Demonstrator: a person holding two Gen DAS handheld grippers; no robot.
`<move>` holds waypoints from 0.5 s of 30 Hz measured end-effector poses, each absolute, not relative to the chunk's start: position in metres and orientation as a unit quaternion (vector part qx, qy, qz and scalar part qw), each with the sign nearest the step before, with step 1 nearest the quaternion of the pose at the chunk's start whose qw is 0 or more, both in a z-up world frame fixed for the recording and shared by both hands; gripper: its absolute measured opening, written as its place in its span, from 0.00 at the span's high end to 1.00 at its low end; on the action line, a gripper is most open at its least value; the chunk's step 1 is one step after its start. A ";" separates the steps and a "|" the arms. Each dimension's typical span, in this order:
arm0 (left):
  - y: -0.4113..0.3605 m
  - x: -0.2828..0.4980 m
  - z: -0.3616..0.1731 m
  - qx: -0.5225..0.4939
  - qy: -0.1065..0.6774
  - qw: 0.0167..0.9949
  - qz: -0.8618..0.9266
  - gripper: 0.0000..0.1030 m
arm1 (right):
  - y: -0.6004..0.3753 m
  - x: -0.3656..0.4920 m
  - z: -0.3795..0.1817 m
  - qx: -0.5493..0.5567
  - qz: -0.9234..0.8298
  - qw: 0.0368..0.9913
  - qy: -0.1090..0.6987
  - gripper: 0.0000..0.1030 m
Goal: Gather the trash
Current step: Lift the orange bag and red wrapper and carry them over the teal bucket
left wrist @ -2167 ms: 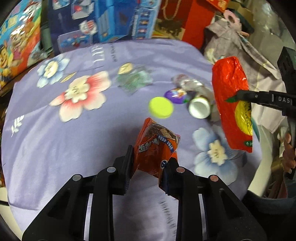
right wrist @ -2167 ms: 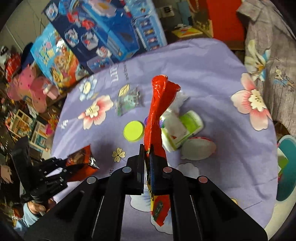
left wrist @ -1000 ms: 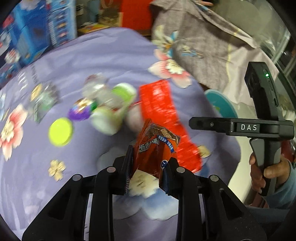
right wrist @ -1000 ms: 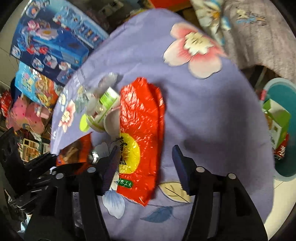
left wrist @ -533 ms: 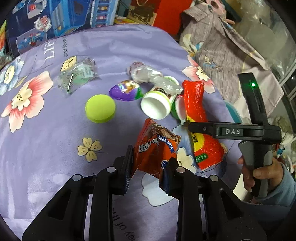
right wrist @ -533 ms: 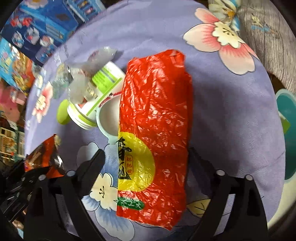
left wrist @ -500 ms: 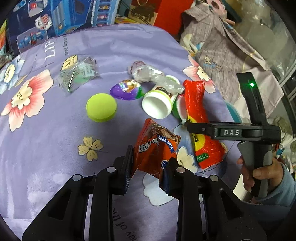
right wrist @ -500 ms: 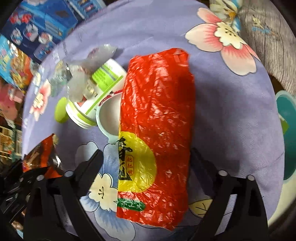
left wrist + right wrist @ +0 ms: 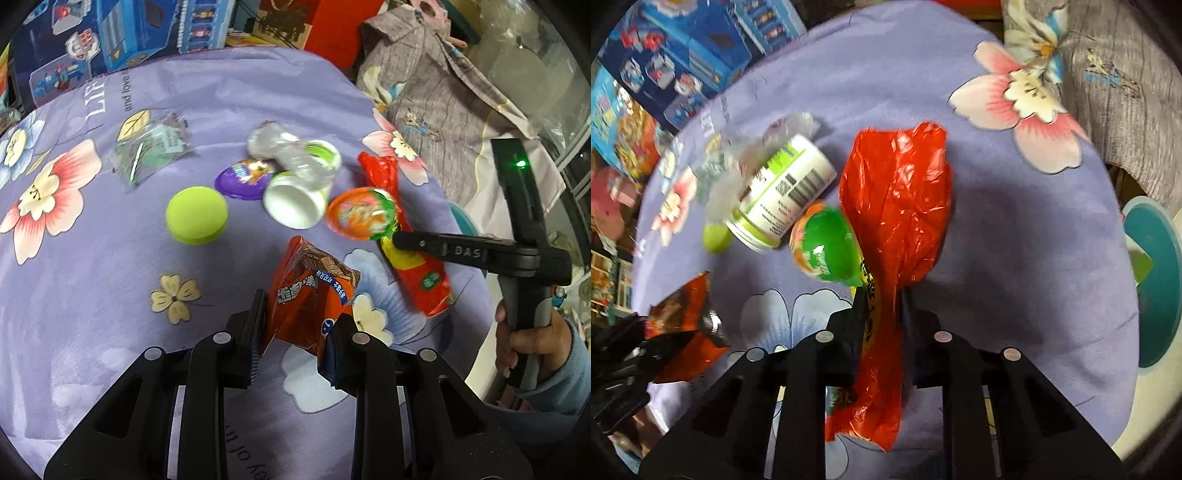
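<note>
My left gripper (image 9: 295,328) is shut on an orange snack wrapper (image 9: 310,295), held just above the purple cloth. My right gripper (image 9: 879,314) is shut on a big red plastic wrapper (image 9: 897,192) that lies on the cloth; it also shows in the left wrist view (image 9: 417,273). A round green and orange lid (image 9: 827,247) tips up against the red wrapper. A white and green cup (image 9: 783,199) lies on its side beside it. A yellow-green cap (image 9: 197,215), a purple egg-shaped wrapper (image 9: 243,177) and a clear packet (image 9: 151,151) lie further left.
The round table has a purple flowered cloth (image 9: 74,280). A teal bin (image 9: 1156,280) with trash stands on the floor past the right edge. Blue toy boxes (image 9: 110,40) stand behind the table. A grey garment (image 9: 436,88) hangs at the far right.
My right gripper has closed on the red wrapper, bunching it narrow. The round lid has flipped up, showing its green and orange face. My left gripper still holds the orange wrapper.
</note>
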State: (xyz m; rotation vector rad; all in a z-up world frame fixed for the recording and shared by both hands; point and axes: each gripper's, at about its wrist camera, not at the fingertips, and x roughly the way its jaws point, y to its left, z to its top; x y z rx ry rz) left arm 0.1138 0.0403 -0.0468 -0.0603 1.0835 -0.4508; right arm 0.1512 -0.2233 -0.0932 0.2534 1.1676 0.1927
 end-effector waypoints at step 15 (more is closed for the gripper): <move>-0.068 0.121 -0.020 0.039 0.497 0.822 -0.275 0.72 | -0.375 0.113 -0.036 0.250 0.052 0.855 0.453 0.84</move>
